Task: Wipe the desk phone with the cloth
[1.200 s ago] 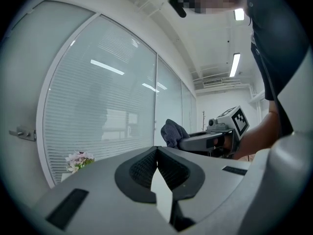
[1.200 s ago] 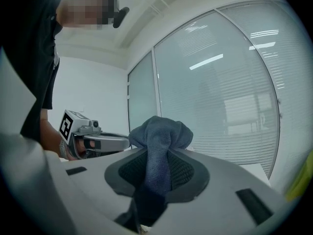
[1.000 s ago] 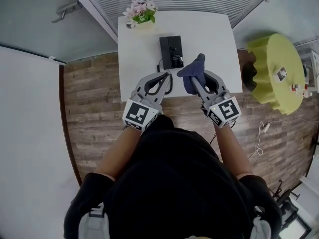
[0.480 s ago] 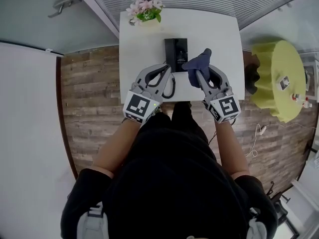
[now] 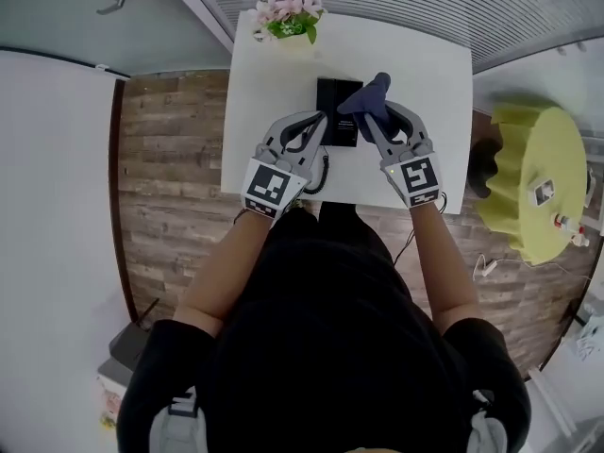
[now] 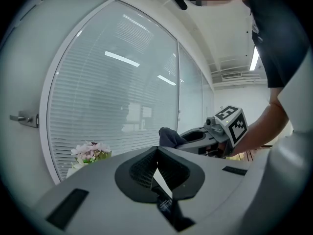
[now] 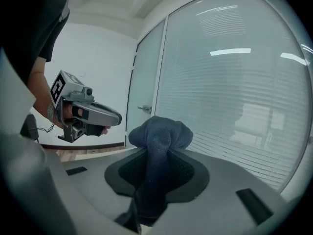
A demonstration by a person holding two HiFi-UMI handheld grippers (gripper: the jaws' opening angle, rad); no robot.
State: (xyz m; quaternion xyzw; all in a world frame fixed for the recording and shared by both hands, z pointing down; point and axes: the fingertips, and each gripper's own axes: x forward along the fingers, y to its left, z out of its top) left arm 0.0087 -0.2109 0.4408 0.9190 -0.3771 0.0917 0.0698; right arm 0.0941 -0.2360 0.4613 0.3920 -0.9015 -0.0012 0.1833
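Note:
A black desk phone (image 5: 336,111) lies on the white table (image 5: 425,74), its coiled cord (image 5: 327,170) trailing toward the near edge. My right gripper (image 5: 371,119) is shut on a dark blue cloth (image 5: 366,99), which hangs over the phone's right side. The cloth (image 7: 159,133) bulges out past the right gripper (image 7: 157,154) jaws. My left gripper (image 5: 316,124) hovers at the phone's left side, shut with nothing in it. In the left gripper view the left gripper (image 6: 157,152) points at the glass wall, and the phone is hidden.
A pot of pink flowers (image 5: 292,13) stands at the table's far left corner. Behind the table runs a glass wall with blinds (image 6: 117,82). A yellow-green round stool (image 5: 536,173) stands on the wood floor at the right. A door handle (image 7: 145,109) shows on the left.
Both grippers have moved forward over the table to the phone. The cloth has gone from the near table edge to the phone's right side.

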